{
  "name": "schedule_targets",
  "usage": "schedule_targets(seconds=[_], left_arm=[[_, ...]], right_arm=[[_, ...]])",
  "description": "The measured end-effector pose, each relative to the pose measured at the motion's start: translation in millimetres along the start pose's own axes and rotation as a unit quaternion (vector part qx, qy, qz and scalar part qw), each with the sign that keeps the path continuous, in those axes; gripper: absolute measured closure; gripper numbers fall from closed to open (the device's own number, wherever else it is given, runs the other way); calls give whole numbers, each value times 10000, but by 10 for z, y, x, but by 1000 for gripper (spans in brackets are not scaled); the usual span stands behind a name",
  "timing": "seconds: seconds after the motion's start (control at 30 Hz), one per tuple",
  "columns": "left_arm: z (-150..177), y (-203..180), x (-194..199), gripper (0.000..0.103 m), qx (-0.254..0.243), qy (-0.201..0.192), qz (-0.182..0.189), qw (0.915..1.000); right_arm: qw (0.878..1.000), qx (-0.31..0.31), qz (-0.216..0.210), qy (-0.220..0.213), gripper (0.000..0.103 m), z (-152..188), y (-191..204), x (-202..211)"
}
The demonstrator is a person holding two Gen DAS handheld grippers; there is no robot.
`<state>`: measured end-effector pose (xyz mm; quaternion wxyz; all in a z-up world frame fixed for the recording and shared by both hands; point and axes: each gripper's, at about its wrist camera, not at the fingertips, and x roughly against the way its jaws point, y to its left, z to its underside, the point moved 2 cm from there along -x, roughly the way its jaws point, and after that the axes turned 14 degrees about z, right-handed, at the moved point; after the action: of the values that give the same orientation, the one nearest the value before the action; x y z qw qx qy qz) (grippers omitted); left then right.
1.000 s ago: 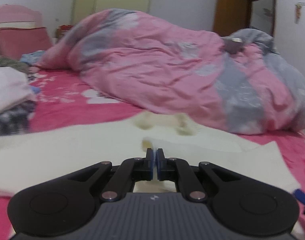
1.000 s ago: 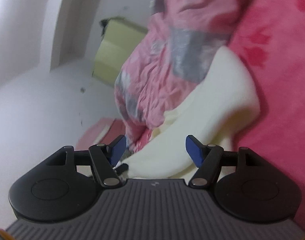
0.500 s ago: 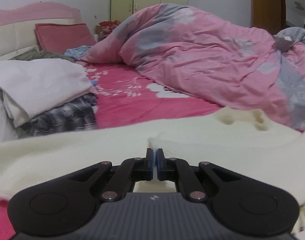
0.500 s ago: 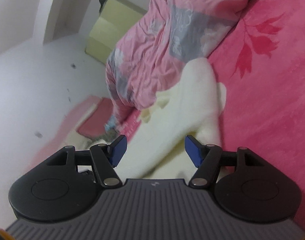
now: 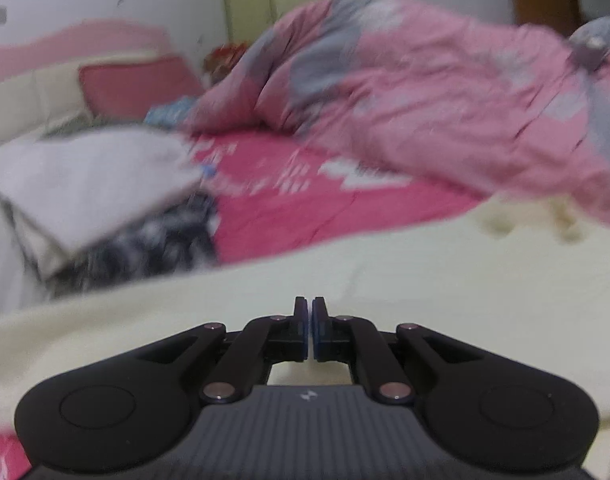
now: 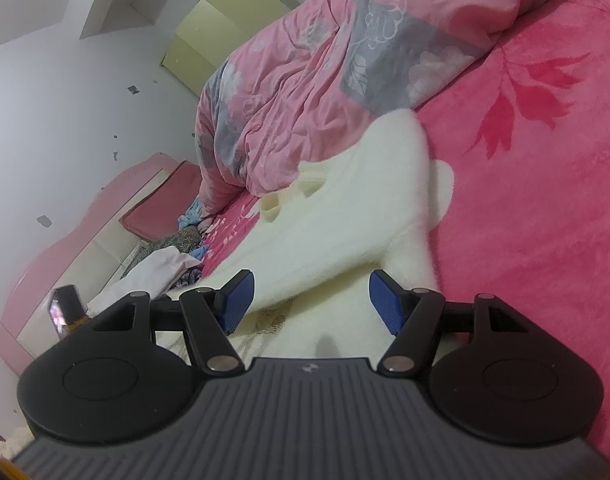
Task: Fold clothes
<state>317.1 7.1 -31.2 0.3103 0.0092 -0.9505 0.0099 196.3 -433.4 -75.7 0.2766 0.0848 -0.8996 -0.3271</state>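
Note:
A cream knitted sweater (image 5: 385,280) lies spread across the pink bed sheet (image 5: 305,204). My left gripper (image 5: 309,308) is low over its near edge, shut, with a thin edge of the sweater pinched between the pads. In the tilted right wrist view the same sweater (image 6: 345,208) stretches away towards the quilt, one part folded over. My right gripper (image 6: 311,296) hangs open just above it, a raised fold of the knit lying between the blue pads (image 6: 237,300) without being held.
A bulky pink and grey quilt (image 5: 445,100) is heaped at the back and right of the bed. A pile of folded clothes (image 5: 85,184) sits at the left, near a pink pillow (image 5: 137,84) and the headboard. Bare pink sheet (image 6: 545,200) extends right of the sweater.
The left gripper, still shut on the sweater, has swung left and is moving, blurring its view. The right gripper stays open and has come lower and closer over the sweater.

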Motion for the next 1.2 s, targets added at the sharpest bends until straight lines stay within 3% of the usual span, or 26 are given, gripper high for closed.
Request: schedule_targets(seconds=[0.1,0.2,0.4,0.6,0.73,0.87,0.93,1.07,1.2], left_arm=[[106,232,-67,102,476,238,-33,9986],[139,370,80,95,682,135,35,9976],[65,316,573,84,475,-344,314,9978],[-82,-91,709,79,83,-641,1025,9926],[-25,-481,372,76,-303,-352,1584,9863],[177,-602,-17,76,-390,97,1336,9902],[239,-508,-71,76,-164,59,1479,9888],[239,-337,-116,76,292,20,1778,9836],[296,-263,-114,76,467,-37,1926,9802]], right_arm=[[10000,-27,1,2,39,-2,-3,2],[10000,-50,-9,4,39,-1,-9,4],[10000,-67,-14,0,39,0,-18,1],[10000,-6,95,22,39,-6,0,8],[9992,184,350,65,39,-33,59,26],[9974,373,604,109,47,-60,118,46],[9961,468,731,130,55,-74,148,56],[9770,1542,1457,-191,67,-222,477,62],[9428,2701,1932,-288,75,-223,739,-190]])
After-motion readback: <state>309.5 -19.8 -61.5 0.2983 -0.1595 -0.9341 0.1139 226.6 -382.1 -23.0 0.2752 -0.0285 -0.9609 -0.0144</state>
